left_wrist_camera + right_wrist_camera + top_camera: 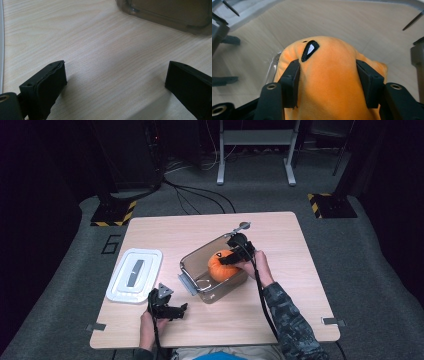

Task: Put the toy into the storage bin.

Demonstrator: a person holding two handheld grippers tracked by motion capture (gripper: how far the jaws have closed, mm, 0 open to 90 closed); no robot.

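High view showed the right gripper (231, 260) holding a soft orange plush pumpkin (221, 265) inside the clear plastic box (186, 263), release and white lid (134, 275) pending.

Overhead forward-down, two close gripper views

The plush (329, 82) is orange with a black, white-centred eye. The bin (200, 285) is clear and greyish, the lid (134, 275) white with a grey strip. Pale wood grain marks the table (280, 235). The sleeve (292, 320) is camouflage grey.
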